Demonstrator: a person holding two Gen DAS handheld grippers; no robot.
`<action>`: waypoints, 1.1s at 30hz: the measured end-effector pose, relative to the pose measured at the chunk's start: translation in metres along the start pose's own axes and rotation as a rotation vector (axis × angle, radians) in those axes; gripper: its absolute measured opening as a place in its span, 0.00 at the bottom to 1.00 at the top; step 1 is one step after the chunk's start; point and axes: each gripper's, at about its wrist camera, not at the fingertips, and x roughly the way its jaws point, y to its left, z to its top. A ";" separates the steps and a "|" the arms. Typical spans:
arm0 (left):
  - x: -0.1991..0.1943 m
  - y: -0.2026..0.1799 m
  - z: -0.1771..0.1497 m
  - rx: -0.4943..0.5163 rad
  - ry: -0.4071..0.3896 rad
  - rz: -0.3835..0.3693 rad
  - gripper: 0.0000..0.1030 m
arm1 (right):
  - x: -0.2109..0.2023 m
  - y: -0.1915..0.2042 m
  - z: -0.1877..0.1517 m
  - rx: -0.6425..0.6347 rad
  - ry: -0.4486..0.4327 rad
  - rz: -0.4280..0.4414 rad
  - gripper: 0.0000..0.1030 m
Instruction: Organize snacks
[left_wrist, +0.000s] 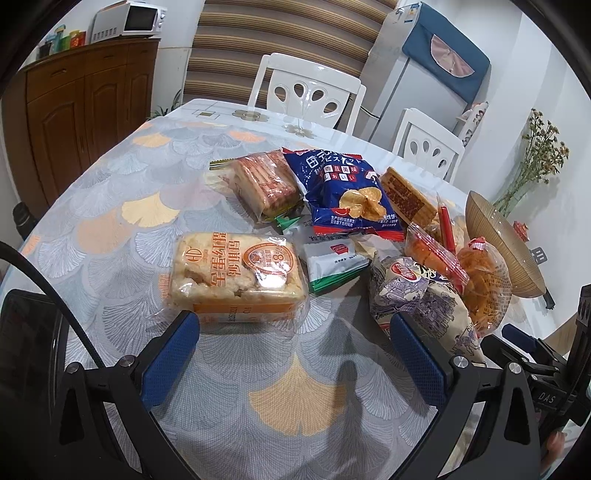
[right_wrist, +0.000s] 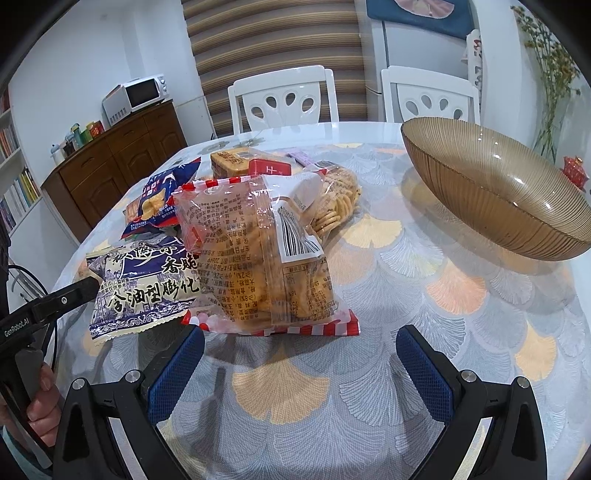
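Left gripper (left_wrist: 293, 347) is hovering low over the tabletop (left_wrist: 122, 192), its blue fingers (left_wrist: 171, 354) spread wide and gripping nothing. Just ahead of the left finger an orange cake pack (left_wrist: 236, 277) is lying flat, its Chinese print upside down and a round badge reading "8%" as seen reversed. Just ahead of the right finger a purple-and-white snack bag (left_wrist: 424, 299) is lying among the pile. Further out are a green-edged white packet (left_wrist: 334, 260), a blue chip bag (left_wrist: 345, 192) with Japanese-style lettering and a chip picture, and a clear pack of red-striped biscuits (left_wrist: 264, 182). An amber glass bowl (left_wrist: 506, 236) is sitting at the right edge, touching no snack that I can tell.

Right gripper (right_wrist: 299, 365) is also hovering with fingers (right_wrist: 177, 373) wide apart, nothing between them. Right in front a clear cracker bag (right_wrist: 258, 254) with red-white striped seams is standing on its edge, showing its barcode and small Chinese ingredient text. To its left the purple-and-white bag is showing large Chinese characters. Behind are round crackers (right_wrist: 340, 203) in clear wrap and a red-labelled box (right_wrist: 269, 168). The bowl is sitting apart on the right, tilted-looking, with nothing visible inside.

At the left edge of the right view a hand (right_wrist: 40, 402) is holding the other gripper's handle, marked "GenRobot.AI".
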 end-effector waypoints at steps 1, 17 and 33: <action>0.000 0.000 0.000 0.000 0.000 0.000 0.99 | 0.000 0.001 0.000 0.000 0.000 0.001 1.00; 0.003 0.001 -0.002 -0.003 0.008 0.000 0.99 | 0.001 -0.003 0.001 0.014 0.009 0.012 1.00; -0.030 -0.012 0.002 -0.030 -0.001 -0.098 0.99 | -0.011 -0.009 0.004 0.072 0.008 0.058 1.00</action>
